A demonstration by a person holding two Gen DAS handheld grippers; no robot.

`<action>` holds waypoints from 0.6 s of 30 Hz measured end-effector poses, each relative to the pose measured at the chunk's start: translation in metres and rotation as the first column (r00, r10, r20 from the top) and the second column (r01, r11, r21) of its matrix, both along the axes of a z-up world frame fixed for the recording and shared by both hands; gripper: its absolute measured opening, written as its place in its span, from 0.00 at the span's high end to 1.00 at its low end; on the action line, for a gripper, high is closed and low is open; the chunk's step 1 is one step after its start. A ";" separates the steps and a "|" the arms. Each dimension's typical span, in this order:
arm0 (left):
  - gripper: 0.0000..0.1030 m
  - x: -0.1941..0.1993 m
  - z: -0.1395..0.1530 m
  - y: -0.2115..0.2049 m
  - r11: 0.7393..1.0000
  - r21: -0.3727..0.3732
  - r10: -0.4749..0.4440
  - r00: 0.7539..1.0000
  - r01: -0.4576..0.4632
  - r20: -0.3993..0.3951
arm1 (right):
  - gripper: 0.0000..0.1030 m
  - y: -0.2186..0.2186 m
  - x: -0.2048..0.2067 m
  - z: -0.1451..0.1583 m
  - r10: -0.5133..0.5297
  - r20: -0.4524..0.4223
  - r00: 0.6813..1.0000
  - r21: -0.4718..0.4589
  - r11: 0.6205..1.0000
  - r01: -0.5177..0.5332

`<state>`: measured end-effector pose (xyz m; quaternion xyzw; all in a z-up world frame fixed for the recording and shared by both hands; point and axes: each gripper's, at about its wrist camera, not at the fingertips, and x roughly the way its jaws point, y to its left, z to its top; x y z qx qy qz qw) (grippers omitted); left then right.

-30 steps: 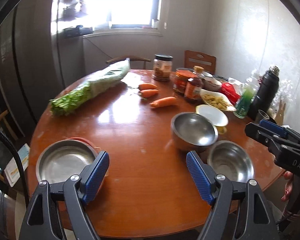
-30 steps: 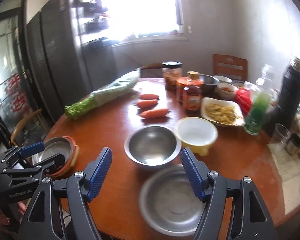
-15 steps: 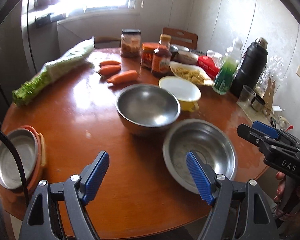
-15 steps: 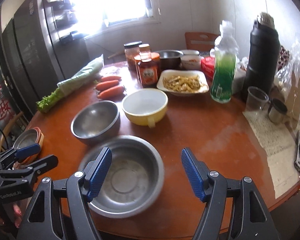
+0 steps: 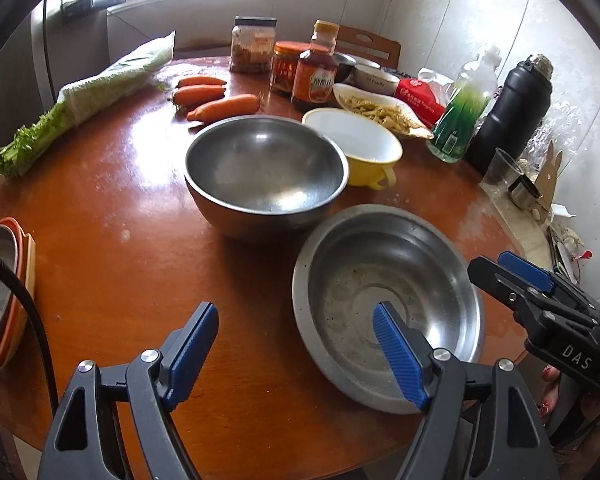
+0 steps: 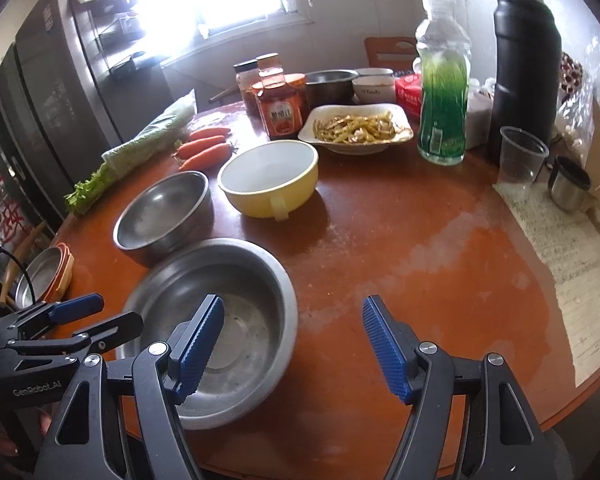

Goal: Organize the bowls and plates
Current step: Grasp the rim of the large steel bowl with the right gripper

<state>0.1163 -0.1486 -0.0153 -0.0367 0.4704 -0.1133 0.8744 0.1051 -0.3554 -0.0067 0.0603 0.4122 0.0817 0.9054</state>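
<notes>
Both tongs [image 5: 296, 346] [image 6: 292, 344] agape above shallow steel bowl [image 5: 384, 300]

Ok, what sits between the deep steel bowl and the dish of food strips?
The yellow bowl, white inside and empty, lies between the deep steel bowl and the dish of food strips. The right wrist view shows it best.
</notes>
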 end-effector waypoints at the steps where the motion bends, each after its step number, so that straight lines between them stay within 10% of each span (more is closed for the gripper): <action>1: 0.23 0.001 -0.003 -0.001 1.000 -0.002 0.001 1.000 -0.001 -0.007 | 0.29 -0.001 0.001 -0.003 -0.003 -0.005 1.000 -0.005 1.000 0.003; 7: 0.23 0.004 -0.011 -0.004 1.000 -0.003 0.011 1.000 -0.011 -0.021 | 0.29 0.003 0.004 -0.011 0.026 -0.012 1.000 -0.023 0.999 -0.026; 18: 0.23 0.008 -0.022 -0.004 1.000 -0.012 0.017 0.999 -0.017 -0.032 | 0.68 0.018 0.010 -0.026 0.095 -0.040 0.995 -0.046 0.994 -0.097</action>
